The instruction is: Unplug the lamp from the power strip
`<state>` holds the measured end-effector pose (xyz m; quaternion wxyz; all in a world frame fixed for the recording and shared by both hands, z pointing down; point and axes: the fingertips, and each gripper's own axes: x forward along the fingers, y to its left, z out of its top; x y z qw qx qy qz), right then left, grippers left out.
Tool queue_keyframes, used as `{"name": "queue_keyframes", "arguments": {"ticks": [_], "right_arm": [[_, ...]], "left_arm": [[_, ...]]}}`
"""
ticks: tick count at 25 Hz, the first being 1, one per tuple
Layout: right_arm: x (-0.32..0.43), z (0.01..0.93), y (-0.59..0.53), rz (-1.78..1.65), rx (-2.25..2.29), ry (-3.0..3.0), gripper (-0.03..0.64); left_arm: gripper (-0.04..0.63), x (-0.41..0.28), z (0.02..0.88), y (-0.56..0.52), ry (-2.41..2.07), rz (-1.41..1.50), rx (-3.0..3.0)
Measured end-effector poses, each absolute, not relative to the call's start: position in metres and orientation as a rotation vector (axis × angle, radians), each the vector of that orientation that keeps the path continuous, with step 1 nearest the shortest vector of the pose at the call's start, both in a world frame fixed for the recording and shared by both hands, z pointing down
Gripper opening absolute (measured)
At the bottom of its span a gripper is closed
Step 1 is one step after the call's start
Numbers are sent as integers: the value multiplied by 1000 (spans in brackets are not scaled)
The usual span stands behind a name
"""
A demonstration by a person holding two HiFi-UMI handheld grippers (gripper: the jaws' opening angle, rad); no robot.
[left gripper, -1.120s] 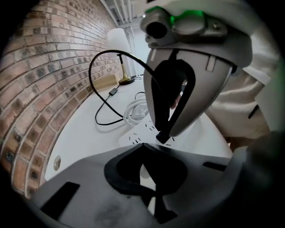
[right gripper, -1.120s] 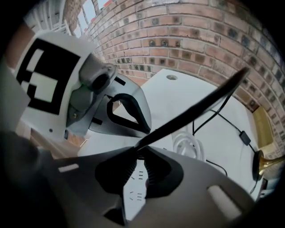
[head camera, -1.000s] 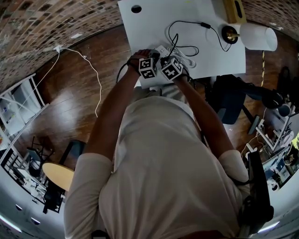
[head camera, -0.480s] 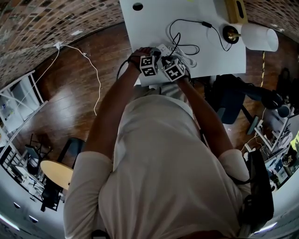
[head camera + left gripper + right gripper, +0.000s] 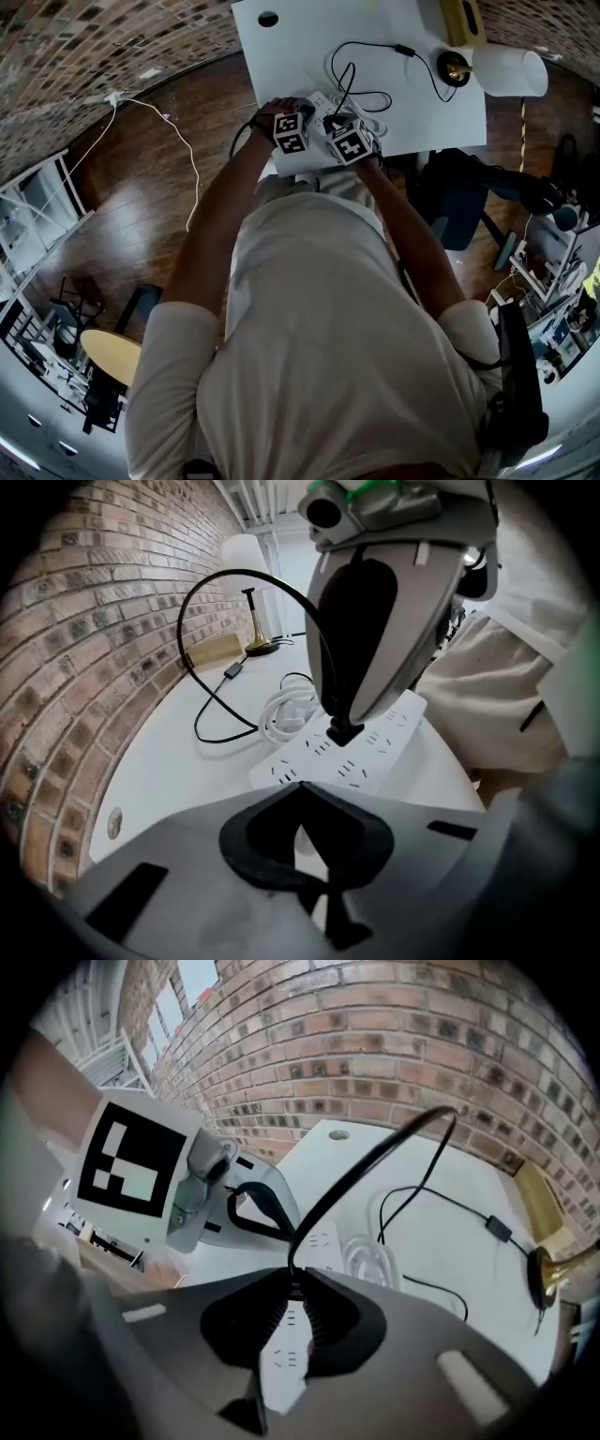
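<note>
Right gripper (image 5: pixel 294 1277) clamped lamp plug (image 5: pixel 343 731) at power strip (image 5: pixel 375 752), ready for pulling; left gripper (image 5: pixel 300 794), closed and empty, seemingly braced it.

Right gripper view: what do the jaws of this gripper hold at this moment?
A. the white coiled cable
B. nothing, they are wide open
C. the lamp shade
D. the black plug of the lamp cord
D: the right gripper has its jaws closed on the black plug, which the left gripper view shows sitting on the white power strip.
</note>
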<state>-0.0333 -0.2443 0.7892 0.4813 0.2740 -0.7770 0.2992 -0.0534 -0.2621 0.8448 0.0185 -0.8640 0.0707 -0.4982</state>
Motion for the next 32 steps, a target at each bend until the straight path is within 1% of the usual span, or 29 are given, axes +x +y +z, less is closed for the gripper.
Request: {"name": "queue_keyframes", "arguments": {"ticks": [8,12,15,22,26,32], "right_arm": [[-13,791,-222,847,652,-1914,52],[-8,793,-220,871,678,-1909,54],[-9,792,-219,859,676,-1910,54],[-11,794,-213,805,660,-1880,58],[-14,800,-218,738,671,-1871,63],[-11,802,-213,655,733,-1844,87]], "left_arm": [[-6,-51,838,-264,354,-1623,-2762],[-6,-58,813,-280,704,-1436,-3023],[-6,-77,805,-277,862,-1380,-3089],[-6,-117,796,-241,1020,-1370,-3203],[-5,-129,783,-230,1107,-1286,-3223],[-6,-145,759,-221,1251,-1094,-3302]]}}
